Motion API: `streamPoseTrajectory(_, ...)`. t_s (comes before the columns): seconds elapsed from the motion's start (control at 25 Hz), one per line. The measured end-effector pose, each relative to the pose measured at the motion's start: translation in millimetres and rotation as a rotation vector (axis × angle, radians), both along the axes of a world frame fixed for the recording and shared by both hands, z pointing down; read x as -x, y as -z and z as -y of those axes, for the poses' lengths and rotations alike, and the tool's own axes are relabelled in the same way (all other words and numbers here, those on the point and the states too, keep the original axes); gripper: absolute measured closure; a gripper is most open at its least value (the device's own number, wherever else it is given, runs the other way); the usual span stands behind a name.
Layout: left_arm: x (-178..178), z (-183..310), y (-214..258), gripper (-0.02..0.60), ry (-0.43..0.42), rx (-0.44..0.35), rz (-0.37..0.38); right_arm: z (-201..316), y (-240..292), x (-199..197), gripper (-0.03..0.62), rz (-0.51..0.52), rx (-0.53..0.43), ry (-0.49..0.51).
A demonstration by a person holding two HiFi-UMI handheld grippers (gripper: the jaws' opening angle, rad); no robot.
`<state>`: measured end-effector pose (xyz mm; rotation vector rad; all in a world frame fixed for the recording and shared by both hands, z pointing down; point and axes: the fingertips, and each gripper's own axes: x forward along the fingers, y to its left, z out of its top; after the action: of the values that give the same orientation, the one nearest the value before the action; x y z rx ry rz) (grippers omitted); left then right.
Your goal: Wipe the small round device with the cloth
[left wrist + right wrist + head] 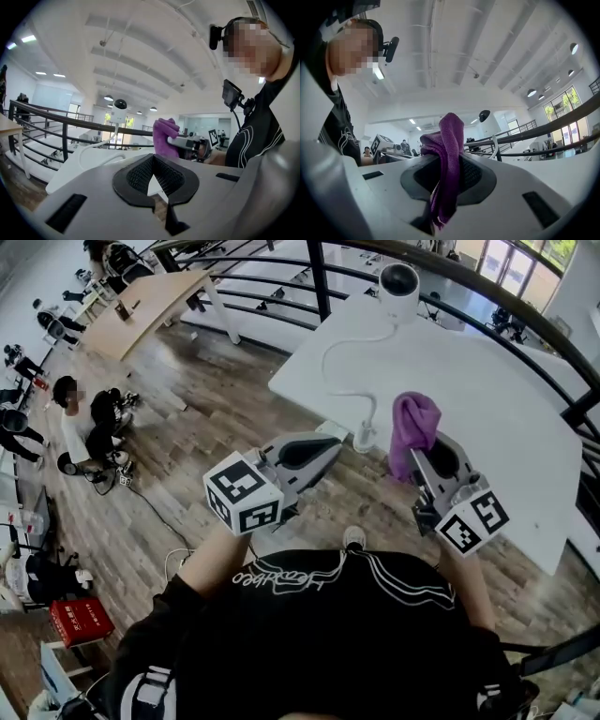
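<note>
Cloth first: my right gripper (pixel 436 456) is clenched on the purple microfibre cloth (pixel 415 420), raised over the near edge of the white table (pixel 506 409). My left gripper (pixel 314 451) is closed on nothing, just off that same edge. The small round white device (pixel 398 285) stands at the table's far corner.

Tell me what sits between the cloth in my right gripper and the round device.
Between the purple cloth and the round device, the head view shows only bare white table; the device's white cable loops just left.
</note>
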<state>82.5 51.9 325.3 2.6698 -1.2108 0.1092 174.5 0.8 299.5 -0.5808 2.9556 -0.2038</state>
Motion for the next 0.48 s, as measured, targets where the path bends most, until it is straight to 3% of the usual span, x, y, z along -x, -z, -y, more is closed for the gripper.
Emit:
streamPoseTrajectory(0.16,12,53,-3,0.572,0.023,-0.012,0.011,60,-8,-8,0.527,0.004,-0.005,-0.039)
streamPoseTrajectory(0.28,21,94,1,0.572,0.047,-0.039,0.066,103,-6,-10,0.528,0.021,0.002,-0.055)
streamPoseTrajectory(0.48,28,135,0,0.572,0.019,-0.035,0.119,137,-7,-7,0.528,0.034,0.004,-0.064)
